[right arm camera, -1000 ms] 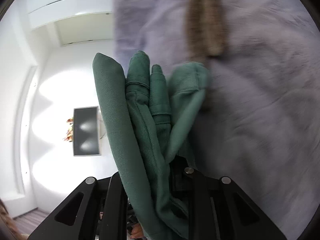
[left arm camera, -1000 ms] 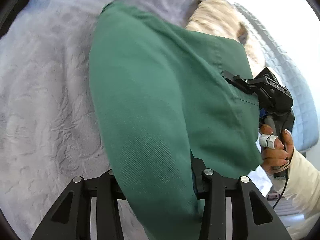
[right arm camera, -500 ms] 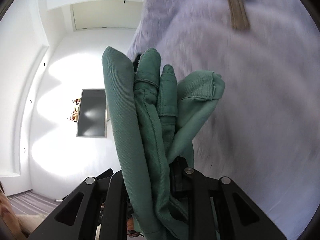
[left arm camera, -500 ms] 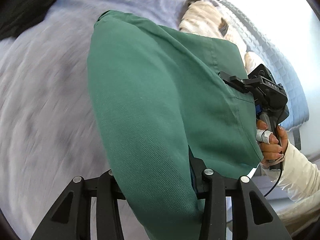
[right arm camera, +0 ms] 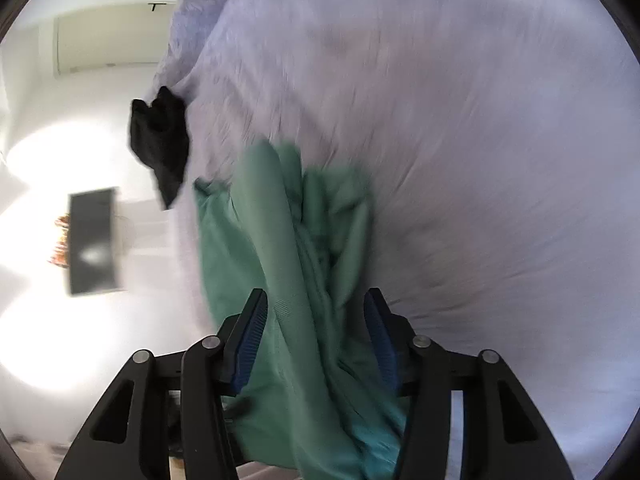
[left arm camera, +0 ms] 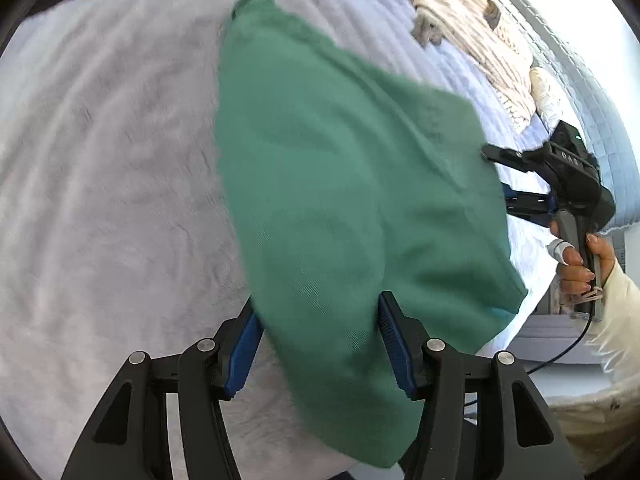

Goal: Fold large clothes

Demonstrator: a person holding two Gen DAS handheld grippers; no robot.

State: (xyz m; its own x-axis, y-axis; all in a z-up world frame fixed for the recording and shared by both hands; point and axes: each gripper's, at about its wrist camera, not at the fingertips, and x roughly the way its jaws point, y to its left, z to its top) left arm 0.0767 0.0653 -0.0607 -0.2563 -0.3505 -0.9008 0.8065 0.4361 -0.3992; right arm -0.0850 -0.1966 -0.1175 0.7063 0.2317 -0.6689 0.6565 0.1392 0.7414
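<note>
A large green garment [left arm camera: 340,200] is folded and spread over the pale lilac bedspread [left arm camera: 112,200]. My left gripper [left arm camera: 320,340] has its jaws spread wide, with the green cloth lying loose between the blue pads [left arm camera: 244,344]. My right gripper [right arm camera: 316,332] is also spread wide, and the bunched green garment [right arm camera: 288,280] lies between its blue pads [right arm camera: 250,332]. The right gripper also shows in the left wrist view [left arm camera: 560,168] at the garment's right edge, held by a hand.
A cream knitted garment [left arm camera: 472,24] lies at the bed's far right by a quilted blue-grey pillow [left arm camera: 592,92]. A black garment [right arm camera: 160,144] hangs at the bed's edge. A white wall with a dark screen [right arm camera: 94,240] is beyond the bed.
Both grippers have opened and let go of the green garment, which has dropped lower onto the bedspread. The black garment has come into the right wrist view.
</note>
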